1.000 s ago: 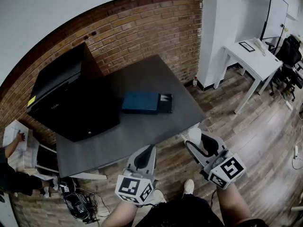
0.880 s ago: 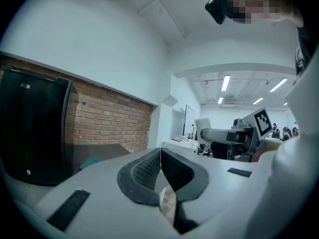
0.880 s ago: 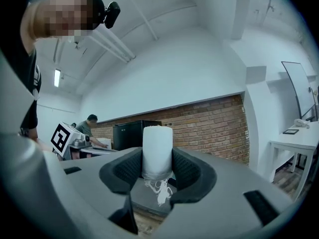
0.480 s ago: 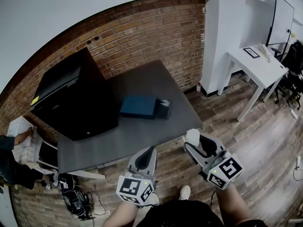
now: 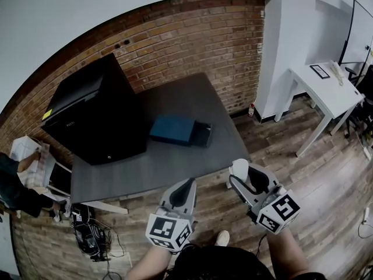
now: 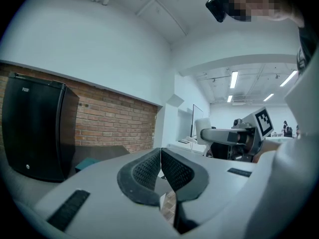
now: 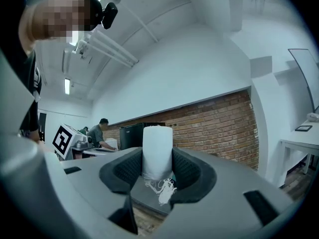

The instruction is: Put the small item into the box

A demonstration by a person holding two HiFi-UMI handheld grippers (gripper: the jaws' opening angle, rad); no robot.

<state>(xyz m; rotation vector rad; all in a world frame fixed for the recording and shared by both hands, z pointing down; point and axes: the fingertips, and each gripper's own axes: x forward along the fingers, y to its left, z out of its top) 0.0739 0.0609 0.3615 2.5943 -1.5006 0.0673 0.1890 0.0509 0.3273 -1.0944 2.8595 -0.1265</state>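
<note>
A blue box [image 5: 173,129] lies on the dark grey table [image 5: 175,162], with a dark open end [image 5: 203,135] at its right. My right gripper [image 5: 237,175] is shut on a small white roll [image 7: 157,152] with frayed threads hanging from its lower end; the roll [image 5: 239,168] hovers just off the table's near right corner. My left gripper [image 5: 190,184] is shut with nothing between its jaws, near the table's front edge. In the left gripper view the ribbed pads [image 6: 144,169] meet at the centre, and the blue box [image 6: 87,164] shows faintly at the left.
A tall black cabinet [image 5: 93,112] stands on the table's left part against the brick wall [image 5: 192,34]. A white desk [image 5: 326,92] is at the far right. A person's hand [image 5: 29,162] with papers shows at the left edge. Cables [image 5: 87,244] lie on the wooden floor.
The head view has shifted a little, so the table and box sit slightly lower and to the right. Both grippers stay shut at the table's front edge, the roll still held.
</note>
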